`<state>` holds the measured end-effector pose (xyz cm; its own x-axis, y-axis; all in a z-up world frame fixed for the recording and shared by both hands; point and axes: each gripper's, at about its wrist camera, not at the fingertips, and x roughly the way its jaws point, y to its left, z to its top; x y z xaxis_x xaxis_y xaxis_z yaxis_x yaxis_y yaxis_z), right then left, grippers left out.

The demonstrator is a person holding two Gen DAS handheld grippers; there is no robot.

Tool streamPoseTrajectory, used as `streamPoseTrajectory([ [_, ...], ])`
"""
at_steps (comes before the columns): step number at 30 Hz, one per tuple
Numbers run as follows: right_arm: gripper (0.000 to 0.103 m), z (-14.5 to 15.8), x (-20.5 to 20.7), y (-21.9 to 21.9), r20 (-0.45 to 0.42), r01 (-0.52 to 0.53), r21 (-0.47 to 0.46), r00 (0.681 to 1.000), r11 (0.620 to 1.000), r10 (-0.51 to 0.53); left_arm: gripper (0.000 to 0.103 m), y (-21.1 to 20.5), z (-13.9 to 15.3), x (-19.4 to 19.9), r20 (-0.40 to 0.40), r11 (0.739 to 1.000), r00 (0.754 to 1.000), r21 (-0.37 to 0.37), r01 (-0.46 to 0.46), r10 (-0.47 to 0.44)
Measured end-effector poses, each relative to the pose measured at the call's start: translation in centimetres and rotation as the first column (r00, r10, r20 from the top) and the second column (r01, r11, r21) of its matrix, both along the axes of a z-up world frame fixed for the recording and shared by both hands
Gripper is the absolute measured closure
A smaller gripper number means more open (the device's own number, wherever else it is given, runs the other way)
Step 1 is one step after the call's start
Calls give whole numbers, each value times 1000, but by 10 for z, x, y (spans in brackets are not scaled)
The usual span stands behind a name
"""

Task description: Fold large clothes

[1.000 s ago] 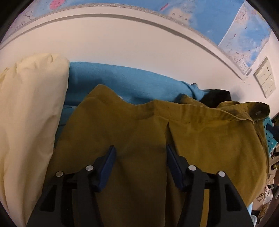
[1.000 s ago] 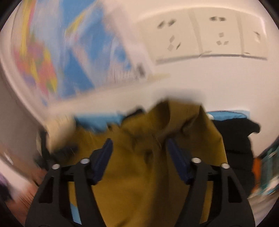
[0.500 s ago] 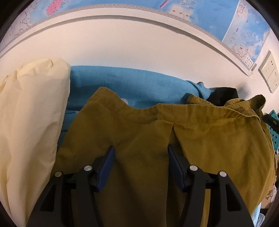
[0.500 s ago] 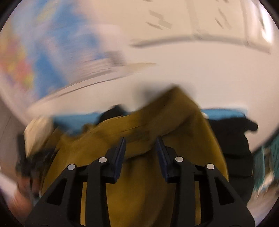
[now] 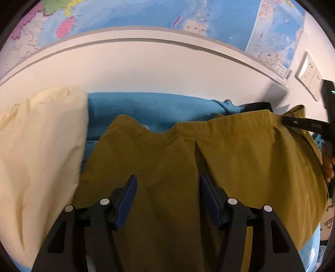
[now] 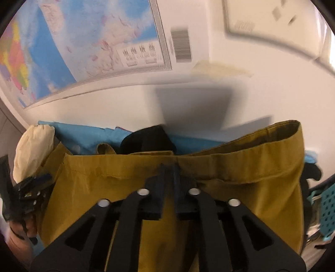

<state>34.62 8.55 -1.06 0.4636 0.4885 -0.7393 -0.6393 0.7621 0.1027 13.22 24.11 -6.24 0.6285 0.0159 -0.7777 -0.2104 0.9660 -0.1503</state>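
Nearest the right camera, the right tool (image 6: pixel 168 177) is closing on the waistband of the mustard trousers (image 6: pixel 209 173); the left tool (image 5: pixel 167 200) hovers open over them. Beyond lie blue cloth (image 5: pixel 150 108) and wall. Grasping step; next, secure the other edge.

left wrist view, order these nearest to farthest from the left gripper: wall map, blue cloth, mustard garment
1. mustard garment, directly under the left gripper.
2. blue cloth, behind the garment, against the wall.
3. wall map, up on the wall.

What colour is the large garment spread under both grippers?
Mustard yellow, plain with no print. The garment shows best in the left wrist view.
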Motion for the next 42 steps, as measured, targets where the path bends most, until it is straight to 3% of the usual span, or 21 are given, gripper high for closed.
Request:
streamPoseTrajectory([
  [2, 83, -2, -3, 1, 29, 3, -41, 1000, 999, -2, 43, 0, 5, -15, 20, 1000, 1000, -10, 23, -23],
  [3, 65, 5, -10, -6, 53, 9, -19, 999, 1000, -8, 43, 1, 8, -26, 29, 999, 999, -9, 31, -31],
  [4, 34, 13, -15, -14, 74, 31, 11, 997, 999, -32, 43, 0, 11, -35, 41, 999, 998, -12, 44, -43],
  [5, 26, 23, -23, -29, 117, 72, 52, 990, 996, -78, 43, -1, 14, -48, 54, 998, 997, -16, 64, -63],
  [6, 24, 36, -33, -49, 171, 83, 121, 980, 989, -103, 41, -2, 16, -58, 64, 997, 995, -18, 79, -77],
  [8, 25, 52, -54, -90, 191, 32, 198, 979, 980, -70, 28, -5, 21, -81, 94, 995, 991, -16, 98, -96],
  [10, 25, 53, -69, -125, 185, 45, 210, 979, 977, -85, 27, -5, 24, -110, 124, 992, 986, -34, 119, -114],
  [12, 25, 43, -85, -150, 168, 73, 216, 980, 974, -110, 27, -1, 20, -131, 137, 988, 984, -89, 128, -115],
  [14, 18, 27, -97, -180, 123, 103, 235, 983, 966, -135, 25, 3, 14, -147, 132, 985, 987, -130, 110, -93],
  [18, 9, -22, -123, -226, 5, 135, 307, 990, 942, -143, 22, 15, -22, -175, 58, 955, 998, -293, 42, -27],
  [21, 9, -51, -133, -236, -61, 144, 330, 989, 933, -131, 22, 16, -43, -170, 28, 942, 1000, -335, 8, 1],
  [23, 10, -61, -136, -230, -54, 124, 336, 992, 934, -113, 18, 11, -41, -164, 72, 948, 997, -319, 13, 10],
  [26, 28, -63, -137, -200, 28, 96, 293, 994, 951, -109, 17, -3, -40, -138, 104, 953, 995, -300, 44, -13],
  [27, 48, -62, -138, -195, 47, 103, 273, 992, 957, -121, 22, -8, -42, -129, 108, 955, 994, -293, 47, -16],
  [28, 69, -59, -139, -192, 42, 95, 283, 993, 954, -112, 38, -12, -41, -125, 114, 962, 993, -270, 44, -13],
  [30, 76, -49, -147, -192, 50, 68, 320, 995, 945, -88, 66, -13, -36, -123, 114, 970, 993, -242, 35, -7],
  [32, 79, -29, -165, -194, 83, 25, 347, 995, 937, -58, 76, -7, -20, -132, 160, 957, 987, -284, 50, -4],
  [35, 81, 6, -207, -208, 157, -65, 413, 988, 909, -1, 78, -6, 14, -157, 240, 959, 970, -264, 99, -34],
  [38, 81, 31, -253, -231, 224, -139, 446, 974, 884, 40, 78, 2, 36, -197, 294, 937, 952, -300, 182, -91],
  [41, 79, 20, -277, -262, 206, -143, 461, 977, 876, 51, 77, 14, 20, -224, 276, 920, 955, -337, 199, -105],
  [42, 79, -1, -278, -269, 139, -114, 448, 989, 887, 57, 76, 17, 1, -231, 240, 910, 966, -371, 187, -100],
])
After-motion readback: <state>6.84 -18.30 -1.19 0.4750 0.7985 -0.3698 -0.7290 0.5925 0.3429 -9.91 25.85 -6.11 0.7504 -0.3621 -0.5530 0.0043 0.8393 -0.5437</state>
